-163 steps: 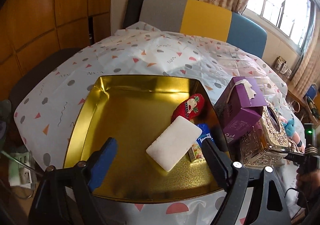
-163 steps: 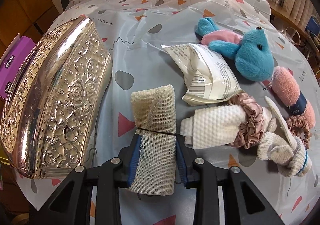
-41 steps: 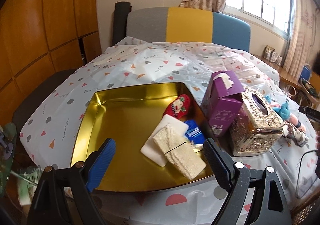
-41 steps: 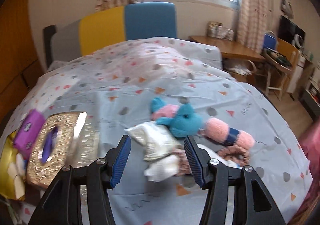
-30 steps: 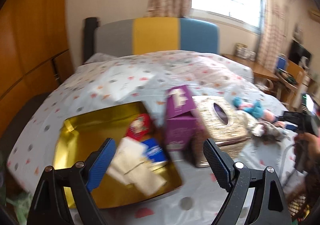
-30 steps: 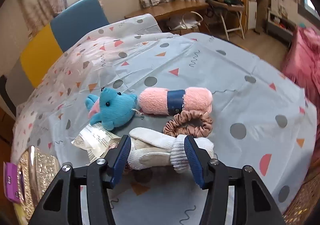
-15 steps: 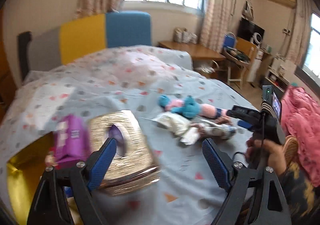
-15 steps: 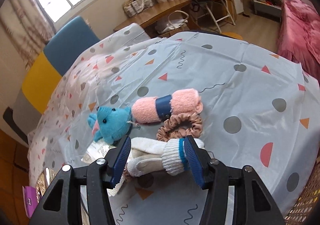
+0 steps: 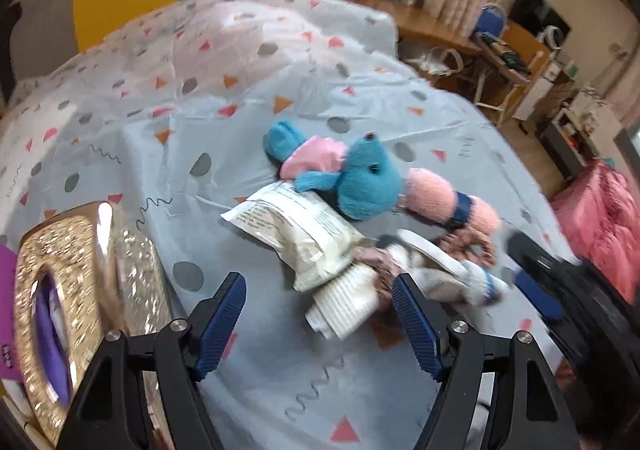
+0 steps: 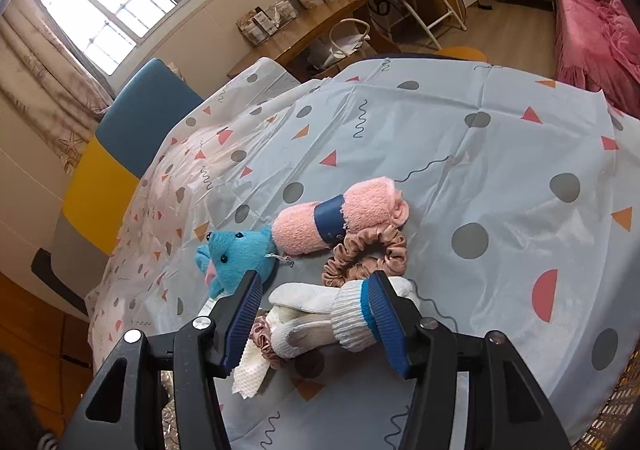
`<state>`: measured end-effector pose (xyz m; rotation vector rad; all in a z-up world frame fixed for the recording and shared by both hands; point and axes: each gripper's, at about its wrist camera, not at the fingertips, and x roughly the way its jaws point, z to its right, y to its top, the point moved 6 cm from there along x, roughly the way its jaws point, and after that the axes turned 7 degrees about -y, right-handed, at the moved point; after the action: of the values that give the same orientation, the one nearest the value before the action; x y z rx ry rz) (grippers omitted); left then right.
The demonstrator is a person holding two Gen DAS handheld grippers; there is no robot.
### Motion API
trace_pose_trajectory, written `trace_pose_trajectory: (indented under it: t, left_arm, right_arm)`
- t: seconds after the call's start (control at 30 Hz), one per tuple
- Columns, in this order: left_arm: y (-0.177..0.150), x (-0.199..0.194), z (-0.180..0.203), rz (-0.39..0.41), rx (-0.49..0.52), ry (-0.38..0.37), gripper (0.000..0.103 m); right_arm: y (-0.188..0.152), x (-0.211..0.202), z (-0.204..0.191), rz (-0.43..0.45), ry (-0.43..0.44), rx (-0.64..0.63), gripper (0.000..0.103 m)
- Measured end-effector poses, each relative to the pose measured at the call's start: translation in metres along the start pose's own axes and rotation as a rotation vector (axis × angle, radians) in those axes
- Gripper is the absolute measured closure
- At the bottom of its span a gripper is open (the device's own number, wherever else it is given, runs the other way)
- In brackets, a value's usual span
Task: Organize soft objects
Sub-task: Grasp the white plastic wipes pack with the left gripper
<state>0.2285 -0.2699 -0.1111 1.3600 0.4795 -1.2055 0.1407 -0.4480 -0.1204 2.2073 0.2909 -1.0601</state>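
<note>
Right tongs straddle the socks, jaws part-open; whether the pads press cannot be told. The socks lie on the table, long axis crosswise between the jaws. Left tongs, wide and empty, jaws just narrowing, hang over a white roll angled toward them. A packet overlaps the roll; beyond lie a blue plush, pink roll and scrunchie. Only the left view shows the gold box.

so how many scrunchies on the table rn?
2. One loose scrunchie lies beside the pink towel roll; the second scrunchie wraps the white rolled cloth. Others may be hidden.
</note>
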Motion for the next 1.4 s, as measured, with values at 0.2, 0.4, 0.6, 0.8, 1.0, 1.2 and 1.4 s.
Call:
trace_pose_trajectory:
  t: [0.2,0.4,0.6,0.8,1.0,1.2,1.4]
  left_arm:
    - [0.021,0.057,-0.014,-0.092,-0.085,0.034,0.025]
    - [0.04,0.082,-0.018,-0.1,-0.108,0.047,0.021]
    - [0.035,0.098,-0.025,-0.135,-0.106,0.065,0.03]
    - [0.005,0.078,-0.023,-0.103,-0.012,0.068,0.045]
    - [-0.035,0.053,-0.017,-0.084,0.0,0.056,0.045]
    - [-0.069,0.032,-0.014,-0.052,0.057,0.03,0.045]
    - [-0.092,0.018,-0.005,-0.05,0.128,-0.003,0.047]
  right_arm:
    - [-0.003,0.002,-0.008,-0.016,0.036,-0.024,0.047]
    - [-0.007,0.006,-0.009,-0.047,0.063,-0.015,0.047]
    - [-0.01,0.01,-0.012,-0.064,0.062,-0.028,0.047]
    - [-0.009,0.009,-0.011,-0.063,0.067,-0.025,0.047]
    - [-0.009,0.007,-0.013,-0.057,0.063,-0.042,0.047]
    - [-0.015,0.013,-0.023,-0.09,0.068,-0.099,0.047]
    - [-0.018,0.012,-0.027,-0.131,0.118,-0.106,0.047]
